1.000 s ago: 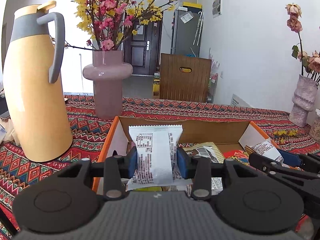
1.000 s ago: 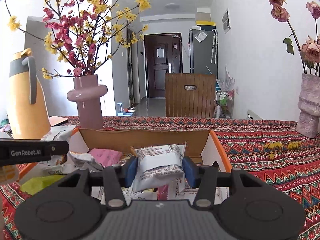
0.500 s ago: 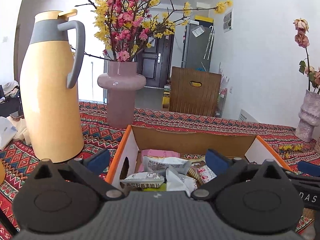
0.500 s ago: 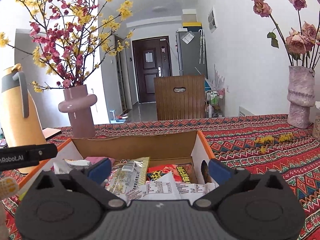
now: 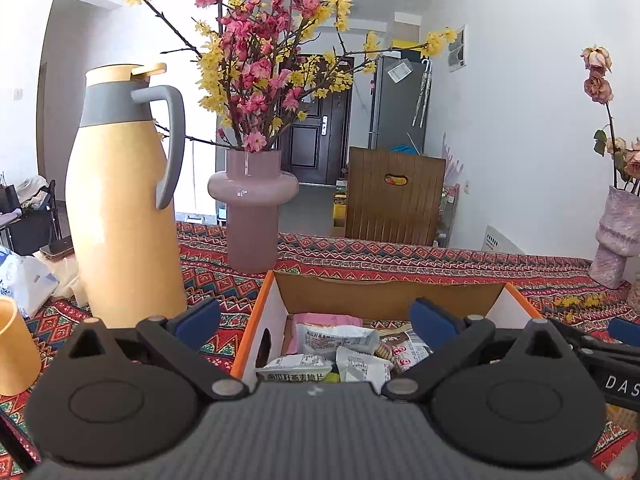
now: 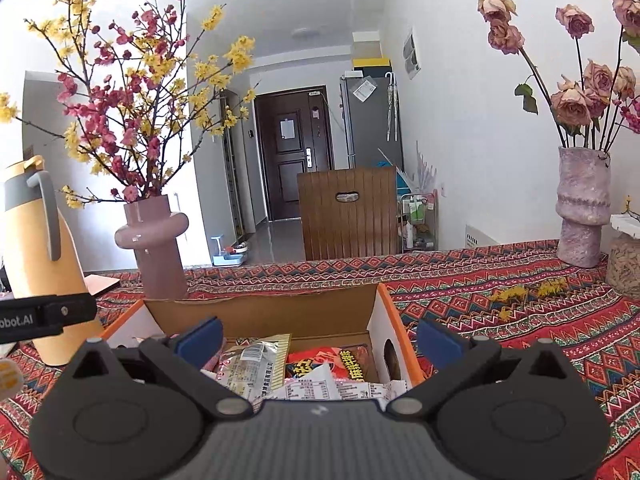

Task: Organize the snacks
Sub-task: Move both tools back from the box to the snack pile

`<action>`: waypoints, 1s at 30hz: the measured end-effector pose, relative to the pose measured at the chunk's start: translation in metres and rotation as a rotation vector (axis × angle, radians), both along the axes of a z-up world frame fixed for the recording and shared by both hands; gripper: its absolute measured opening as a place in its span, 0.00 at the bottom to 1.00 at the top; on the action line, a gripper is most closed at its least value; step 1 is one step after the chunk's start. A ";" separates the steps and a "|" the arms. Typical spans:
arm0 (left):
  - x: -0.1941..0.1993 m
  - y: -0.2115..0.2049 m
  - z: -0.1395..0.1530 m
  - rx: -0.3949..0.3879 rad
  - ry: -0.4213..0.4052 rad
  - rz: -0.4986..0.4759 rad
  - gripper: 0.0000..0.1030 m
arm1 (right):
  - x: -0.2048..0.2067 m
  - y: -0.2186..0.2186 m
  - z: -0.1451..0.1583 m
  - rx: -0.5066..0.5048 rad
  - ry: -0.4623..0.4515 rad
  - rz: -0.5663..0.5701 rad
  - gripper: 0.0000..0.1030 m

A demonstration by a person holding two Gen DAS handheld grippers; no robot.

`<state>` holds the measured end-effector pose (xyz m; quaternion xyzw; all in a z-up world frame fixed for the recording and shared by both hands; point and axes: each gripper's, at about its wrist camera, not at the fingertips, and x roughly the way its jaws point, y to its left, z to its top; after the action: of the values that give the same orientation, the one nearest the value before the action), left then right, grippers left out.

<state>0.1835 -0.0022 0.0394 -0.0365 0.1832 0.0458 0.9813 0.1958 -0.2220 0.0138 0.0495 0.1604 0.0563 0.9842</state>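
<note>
Both grippers (image 5: 314, 320) (image 6: 318, 340) gape empty above boxed snacks (image 5: 336, 354).

Left hand-held gripper (image 5: 314, 326): a grey ribbed housing is seen at the base, flanked by two matte black link plates, each marked with a shallow round recess and a triangular cut-out. Silver pivot pins are set at the inner joints. The fingers (image 5: 198, 316) are faced with blue pads.

Right hand-held gripper (image 6: 318, 338): the same build is shown, with blue-padded fingers (image 6: 200, 336). White lettering, partly cut off, is printed on each black side bar.
</note>
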 end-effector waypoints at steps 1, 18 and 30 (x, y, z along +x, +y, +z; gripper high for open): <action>-0.005 0.000 0.001 0.002 0.007 -0.008 1.00 | -0.006 0.000 0.002 -0.005 0.001 0.001 1.00; -0.082 -0.002 -0.040 0.060 0.202 -0.131 1.00 | -0.095 -0.012 -0.027 -0.033 0.121 -0.002 1.00; -0.108 -0.029 -0.081 0.081 0.336 -0.273 0.96 | -0.130 -0.029 -0.055 -0.024 0.204 -0.023 1.00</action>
<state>0.0759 -0.0308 -0.0421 0.0362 0.3453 -0.0745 0.9348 0.0662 -0.2507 -0.0413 0.0453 0.2598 0.0377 0.9639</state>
